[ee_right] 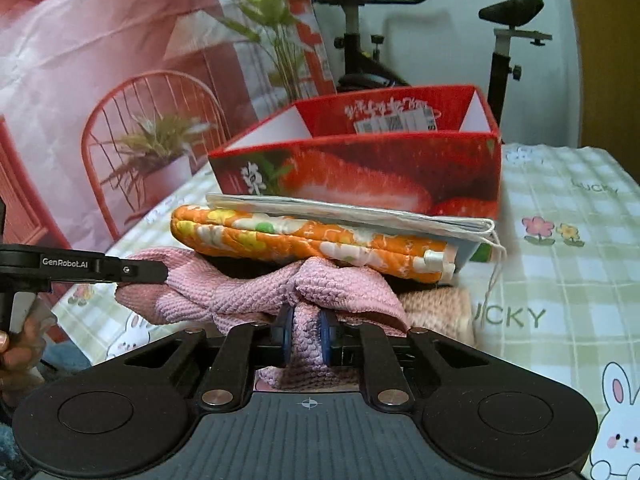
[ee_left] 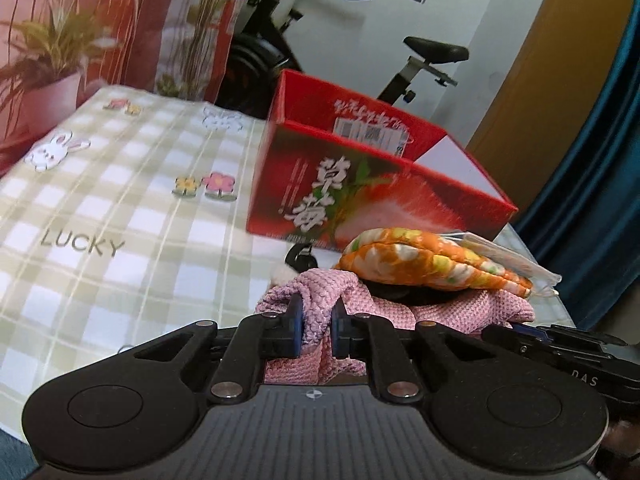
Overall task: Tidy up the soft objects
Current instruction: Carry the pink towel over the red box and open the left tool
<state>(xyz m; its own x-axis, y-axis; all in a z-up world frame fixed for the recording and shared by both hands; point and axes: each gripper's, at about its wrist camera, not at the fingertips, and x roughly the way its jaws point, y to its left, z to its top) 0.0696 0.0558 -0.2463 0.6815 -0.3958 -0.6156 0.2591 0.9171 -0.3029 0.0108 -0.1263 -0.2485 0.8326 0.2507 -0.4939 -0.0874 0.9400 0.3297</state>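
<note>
A pink knitted cloth (ee_left: pixel 316 292) (ee_right: pixel 256 292) lies bunched at the near table edge. My left gripper (ee_left: pixel 316 320) is shut on one fold of it, and my right gripper (ee_right: pixel 306 332) is shut on another fold. An orange flowered padded cloth (ee_left: pixel 432 260) (ee_right: pixel 304 236) rests on top of the pink cloth, with a flat white plastic packet (ee_left: pixel 504 256) (ee_right: pixel 352 210) lying on it. Behind them stands an open red strawberry box (ee_left: pixel 360 184) (ee_right: pixel 360 168). The left gripper's black arm (ee_right: pixel 80 268) enters the right wrist view from the left, touching the pink cloth.
A green-checked tablecloth (ee_left: pixel 120 208) (ee_right: pixel 568 264) with rabbits and flowers covers the table. A printed backdrop (ee_left: pixel 100 32) hangs at the left. An exercise bike (ee_left: pixel 320 20) stands behind the box. A hand (ee_right: pixel 16 352) holds the left gripper. A peach knitted item (ee_right: pixel 436 308) lies under the pile.
</note>
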